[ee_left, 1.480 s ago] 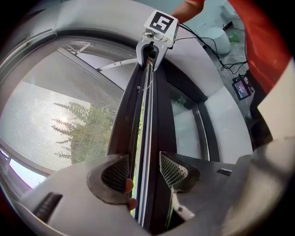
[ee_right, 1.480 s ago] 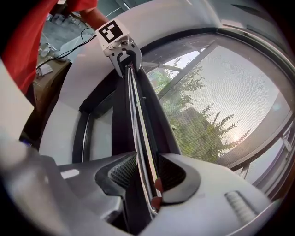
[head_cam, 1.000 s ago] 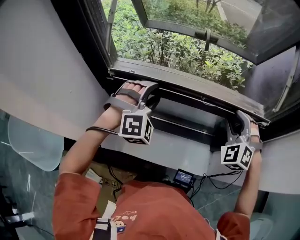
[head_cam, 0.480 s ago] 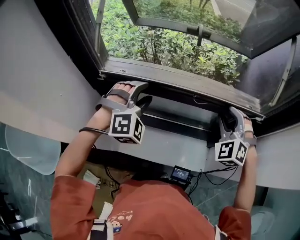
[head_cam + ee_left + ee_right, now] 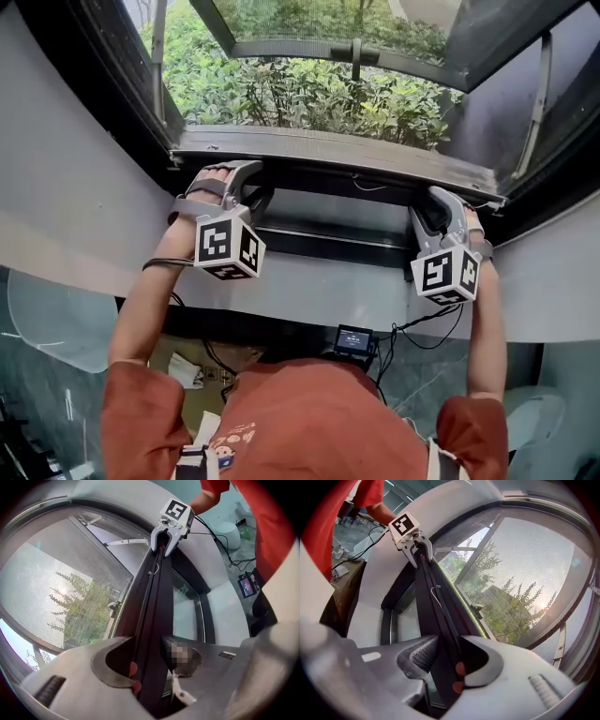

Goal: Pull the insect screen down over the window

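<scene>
Tight room round the pull bar
The pull bar [image 5: 337, 157] has a bare middle stretch that can be reached from the room side. Just below it, the dark sill rail [image 5: 328, 234] and the white ledge [image 5: 309, 292] leave only a narrow gap. Beyond it, the mesh [image 5: 65, 597] shuts off the way outward. At either end of it the dark window frame [image 5: 103, 84] closes in, and past it the open sash [image 5: 356, 49] juts out.

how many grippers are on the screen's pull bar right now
2. The left gripper is at the left end of the pull bar, its jaws having just been closing on it. The right gripper grips the bar near its right end.
</scene>
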Tool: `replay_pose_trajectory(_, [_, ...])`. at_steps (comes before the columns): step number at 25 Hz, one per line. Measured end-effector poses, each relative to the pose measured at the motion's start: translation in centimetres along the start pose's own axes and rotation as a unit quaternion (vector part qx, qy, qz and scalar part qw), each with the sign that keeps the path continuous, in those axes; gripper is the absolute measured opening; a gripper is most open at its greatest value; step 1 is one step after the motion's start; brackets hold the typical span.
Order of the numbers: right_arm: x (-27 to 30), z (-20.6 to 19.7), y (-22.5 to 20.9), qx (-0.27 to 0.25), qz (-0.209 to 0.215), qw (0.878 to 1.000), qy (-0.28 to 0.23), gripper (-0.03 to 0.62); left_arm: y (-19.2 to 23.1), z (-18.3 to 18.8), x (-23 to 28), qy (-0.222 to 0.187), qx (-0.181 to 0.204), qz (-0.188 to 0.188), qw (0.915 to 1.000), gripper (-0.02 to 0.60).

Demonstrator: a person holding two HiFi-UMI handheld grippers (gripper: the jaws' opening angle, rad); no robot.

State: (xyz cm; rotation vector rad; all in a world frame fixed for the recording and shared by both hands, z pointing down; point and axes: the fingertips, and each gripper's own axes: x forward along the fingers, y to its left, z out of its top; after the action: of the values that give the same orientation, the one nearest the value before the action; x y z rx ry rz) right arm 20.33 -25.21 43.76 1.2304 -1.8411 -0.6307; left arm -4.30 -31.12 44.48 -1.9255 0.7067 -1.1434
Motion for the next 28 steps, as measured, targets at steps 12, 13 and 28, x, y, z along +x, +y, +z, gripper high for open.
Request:
replay_pose_trajectory(12, [-0.1, -0.1, -0.4, -0.032, -0.034, 0.999, 0.004, 0.156, 0.1, 0.2, 0.0, 0.004, 0.014, 0.017, 0.9997, 0.192])
replay_pose_trajectory(13, [-0.1, -0.1, -0.4, -0.032, -0.034, 0.999, 0.004, 0.159, 0.2, 0.2, 0.0, 0.004, 0.014, 0.017, 0.9997, 0.193])
replay_pose_trajectory(28, [-0.8, 0.4, -0.3, 0.016, -0.046, 0.999, -0.017, 0.196, 0.1, 0.8, -1.4, -0.034, -0.034, 0.041, 0.998, 0.201])
